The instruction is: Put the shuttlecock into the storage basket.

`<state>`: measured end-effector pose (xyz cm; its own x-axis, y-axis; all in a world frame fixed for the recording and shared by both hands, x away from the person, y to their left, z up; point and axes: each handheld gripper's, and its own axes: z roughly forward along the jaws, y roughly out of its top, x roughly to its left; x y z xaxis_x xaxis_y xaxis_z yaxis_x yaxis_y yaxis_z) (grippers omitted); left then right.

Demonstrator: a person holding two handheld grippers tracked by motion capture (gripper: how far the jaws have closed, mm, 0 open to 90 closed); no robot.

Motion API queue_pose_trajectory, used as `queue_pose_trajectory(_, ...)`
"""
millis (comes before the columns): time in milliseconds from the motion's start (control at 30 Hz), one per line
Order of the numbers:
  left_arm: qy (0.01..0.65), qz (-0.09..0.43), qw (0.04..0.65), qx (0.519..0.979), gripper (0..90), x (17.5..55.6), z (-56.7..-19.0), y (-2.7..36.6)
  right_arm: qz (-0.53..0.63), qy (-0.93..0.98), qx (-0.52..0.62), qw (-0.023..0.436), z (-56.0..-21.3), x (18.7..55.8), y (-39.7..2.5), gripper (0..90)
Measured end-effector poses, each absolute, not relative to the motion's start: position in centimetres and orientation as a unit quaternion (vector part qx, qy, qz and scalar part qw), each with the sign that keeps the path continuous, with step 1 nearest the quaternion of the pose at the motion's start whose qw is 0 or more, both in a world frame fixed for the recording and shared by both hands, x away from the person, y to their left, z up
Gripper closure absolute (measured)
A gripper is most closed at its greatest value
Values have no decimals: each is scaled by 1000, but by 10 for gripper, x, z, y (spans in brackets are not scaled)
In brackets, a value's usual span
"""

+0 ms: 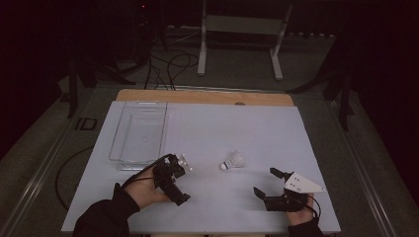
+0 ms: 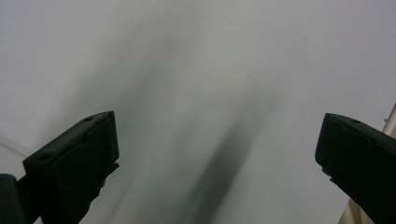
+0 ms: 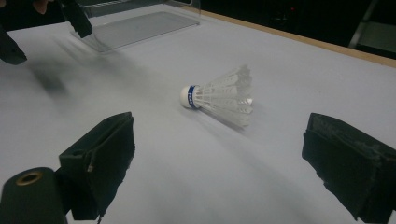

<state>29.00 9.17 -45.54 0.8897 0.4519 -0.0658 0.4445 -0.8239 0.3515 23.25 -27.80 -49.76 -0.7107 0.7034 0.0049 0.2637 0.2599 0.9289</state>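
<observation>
Fingers (image 3: 100, 158): both grippers wide, holding nothing.
Risk: shuttlecock (image 3: 222, 97) v. light, on its side; rolls if right gripper (image 3: 219, 172) nudges it.

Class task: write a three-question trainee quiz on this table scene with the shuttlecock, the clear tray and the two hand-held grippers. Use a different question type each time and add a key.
1. True or false: the shuttlecock lies on its side on the white table, touched by neither gripper.
2. Multiple choice: the clear tray is (A) on the table's left part, beyond the left gripper, (B) beside the right gripper, (C) on the floor.
3. Fill in: both grippers' jaws stand ____.

Key: 1 true. 2 A. 3 open, with nothing between them.
</observation>
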Motion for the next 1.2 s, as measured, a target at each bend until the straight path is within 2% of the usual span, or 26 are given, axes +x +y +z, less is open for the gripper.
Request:
queue_pose_trajectory(300,234,-16,158,959,0,301,-457,82,517,767,314,214,-498,232,-277,91)
queue_pose_trajectory(1200,206,-11,155,966,3,318,-462,32,518,766,314,213,-497,232,-278,91)
